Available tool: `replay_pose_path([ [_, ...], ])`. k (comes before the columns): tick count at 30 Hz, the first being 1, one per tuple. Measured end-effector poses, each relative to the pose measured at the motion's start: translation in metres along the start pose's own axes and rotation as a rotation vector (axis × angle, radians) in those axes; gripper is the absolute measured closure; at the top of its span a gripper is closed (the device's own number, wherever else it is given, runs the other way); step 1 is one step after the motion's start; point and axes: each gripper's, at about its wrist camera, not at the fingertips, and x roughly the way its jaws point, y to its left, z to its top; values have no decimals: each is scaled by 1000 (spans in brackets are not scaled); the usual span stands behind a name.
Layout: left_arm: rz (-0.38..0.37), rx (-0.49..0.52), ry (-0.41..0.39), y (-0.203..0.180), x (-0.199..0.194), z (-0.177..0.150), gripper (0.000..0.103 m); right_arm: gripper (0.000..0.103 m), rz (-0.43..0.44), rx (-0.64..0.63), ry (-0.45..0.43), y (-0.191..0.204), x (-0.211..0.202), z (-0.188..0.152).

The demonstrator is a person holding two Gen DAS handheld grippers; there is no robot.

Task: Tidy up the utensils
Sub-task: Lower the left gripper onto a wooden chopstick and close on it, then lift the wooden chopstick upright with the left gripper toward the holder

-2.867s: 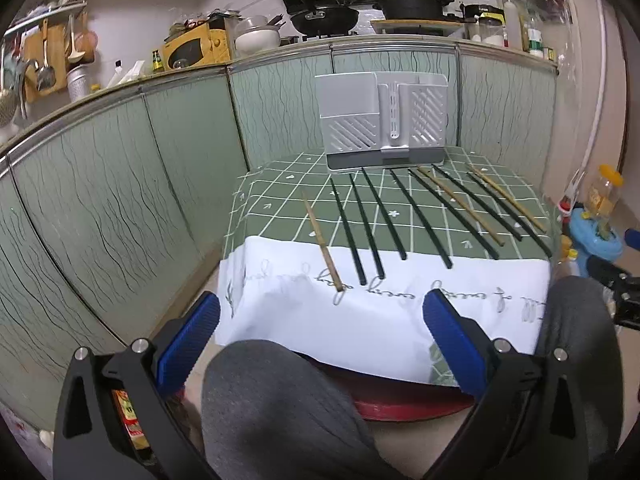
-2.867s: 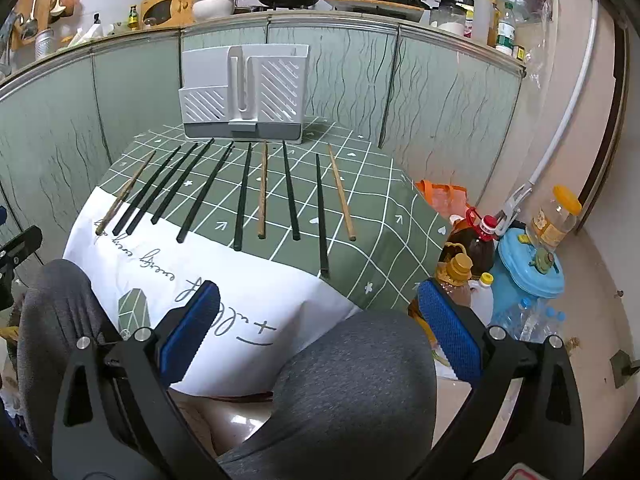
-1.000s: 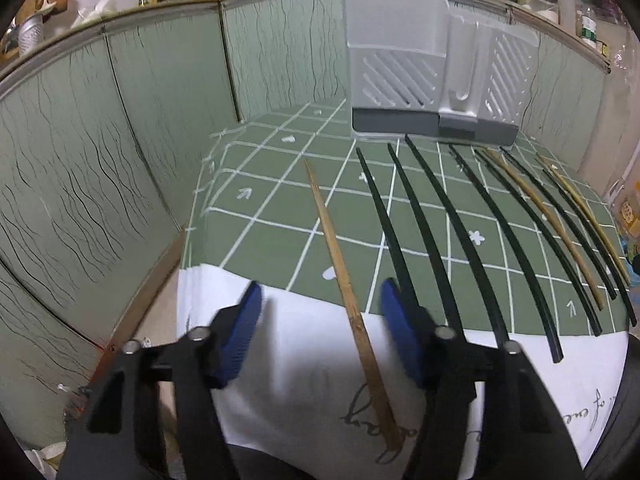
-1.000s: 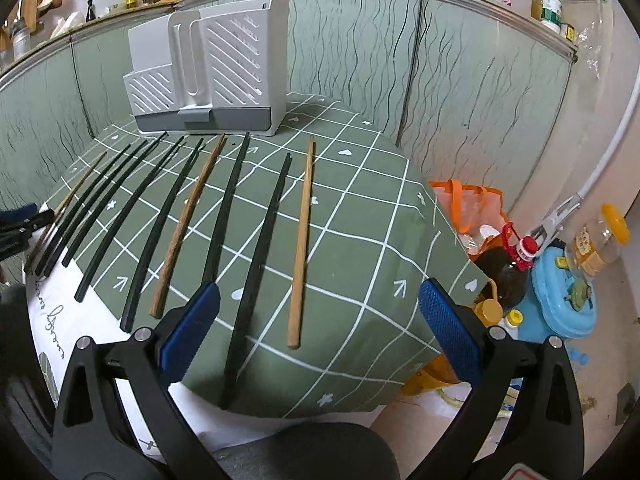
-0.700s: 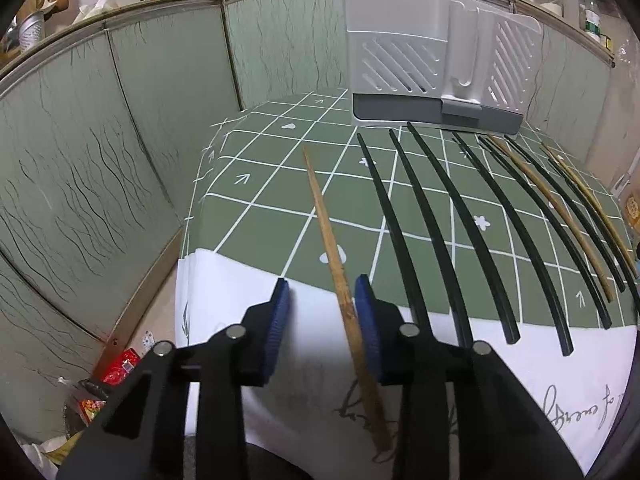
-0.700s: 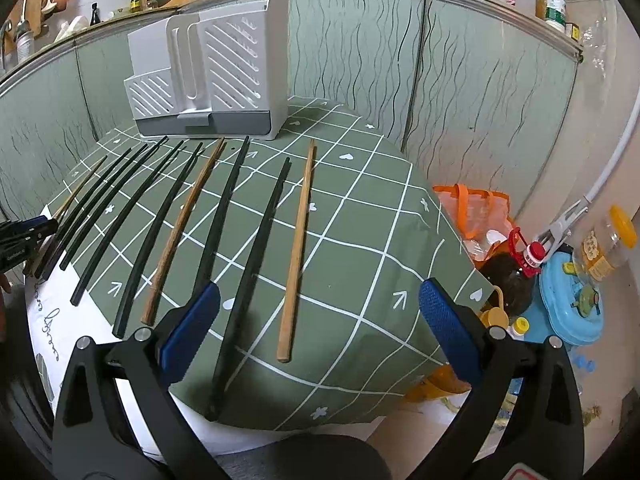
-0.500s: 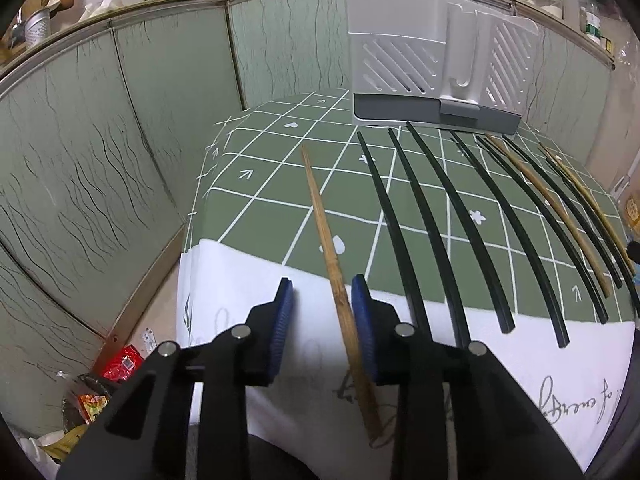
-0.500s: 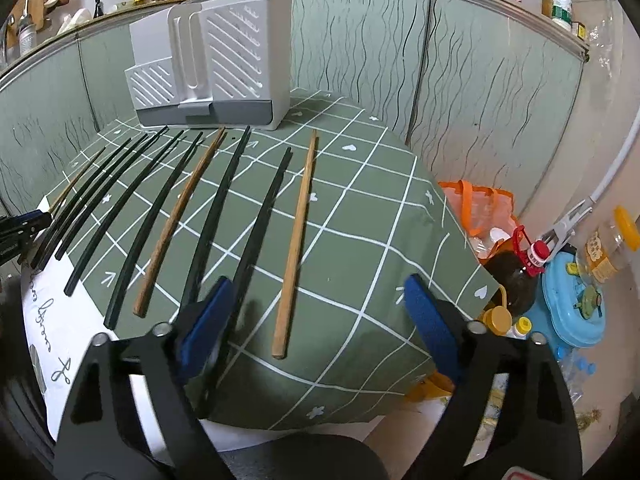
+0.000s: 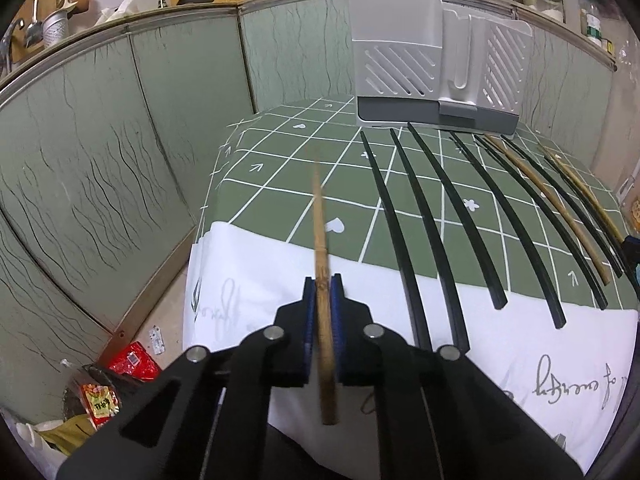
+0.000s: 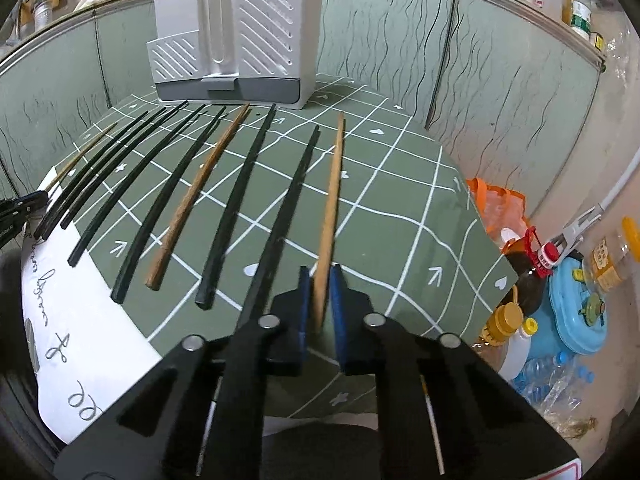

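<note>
Our left claw (image 9: 322, 280) is clamped shut on the leftmost wooden chopstick (image 9: 320, 220), its blue pads (image 9: 307, 308) pressing both sides of the stick near its thick end. Our right claw (image 10: 320, 270) is likewise closed, gripping the rightmost wooden chopstick (image 10: 332, 196) close to its near end.

We see both held sticks running lengthwise away from us, thin tips pointing toward the grey utensil holder (image 9: 434, 66) that stands at the far edge of the table (image 9: 280, 184). The left stick's butt end juts back past the pads, over the white part of the cloth (image 9: 256, 280); its far half looks blurred, so we cannot tell whether the tip touches the green checked cloth or is lifted. The right stick's near end stops between the pads.

Between the two held sticks lie the other chopsticks, roughly parallel in a fan: several black chopsticks (image 9: 432, 224) and a darker brown chopstick (image 10: 192, 200), all with their narrow ends toward the holder.

From the left wrist view, the right-hand end of the row is squeezed against the picture edge and hard to count. From the right wrist view, our left claw shows only as a dark tip at the left edge. The holder's inside is hidden behind its slatted front.
</note>
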Motion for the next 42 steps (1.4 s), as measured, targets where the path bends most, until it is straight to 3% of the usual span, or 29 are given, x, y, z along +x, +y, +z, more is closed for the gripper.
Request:
replay_pose_path([
  [12, -47, -32, -14, 9, -7, 5, 95, 97, 26, 104, -20, -10, -8, 5],
  [42, -48, -14, -108, 20, -62, 34, 95, 97, 29, 112, -109, -9, -56, 28],
])
